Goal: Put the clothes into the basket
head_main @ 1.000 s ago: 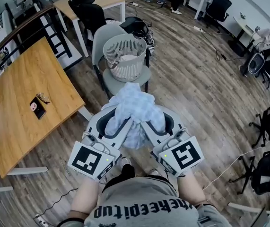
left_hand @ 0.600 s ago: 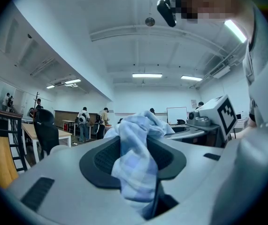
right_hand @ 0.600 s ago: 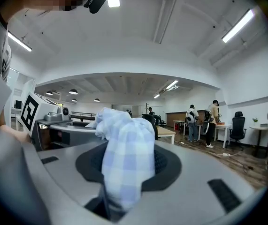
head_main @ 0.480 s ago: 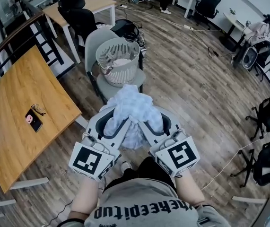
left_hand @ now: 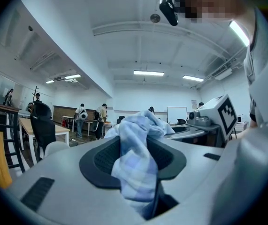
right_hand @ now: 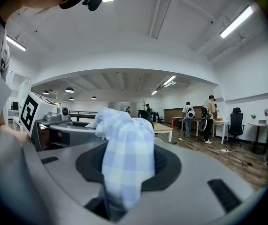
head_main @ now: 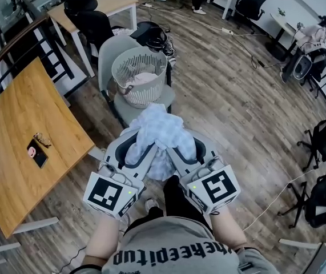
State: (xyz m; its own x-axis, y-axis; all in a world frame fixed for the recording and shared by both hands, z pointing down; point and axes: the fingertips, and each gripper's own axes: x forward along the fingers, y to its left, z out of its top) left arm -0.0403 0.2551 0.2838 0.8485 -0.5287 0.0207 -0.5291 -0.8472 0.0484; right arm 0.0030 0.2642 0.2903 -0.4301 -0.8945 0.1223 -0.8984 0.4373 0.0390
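Note:
A light blue checked cloth (head_main: 160, 131) hangs bunched between my two grippers, in front of my body. My left gripper (head_main: 135, 147) is shut on its left part, and my right gripper (head_main: 184, 147) is shut on its right part. In the left gripper view the cloth (left_hand: 134, 159) fills the gap between the dark pads and drapes over them. The right gripper view shows the same cloth (right_hand: 124, 159) pinched in its jaws. Just beyond the cloth, a white slatted basket (head_main: 123, 67) stands on a grey chair (head_main: 108, 49), with some pale clothing (head_main: 143, 79) inside it.
A wooden table (head_main: 14, 130) with a phone (head_main: 32, 152) on it lies to the left. A black office chair (head_main: 91, 21) and a light desk (head_main: 114, 1) stand behind the basket. More black chairs (head_main: 325, 136) and floor cables (head_main: 277, 196) are at the right.
Both grippers, still holding the cloth, have come closer to the basket. The basket and chair now sit lower and further left in the head view.

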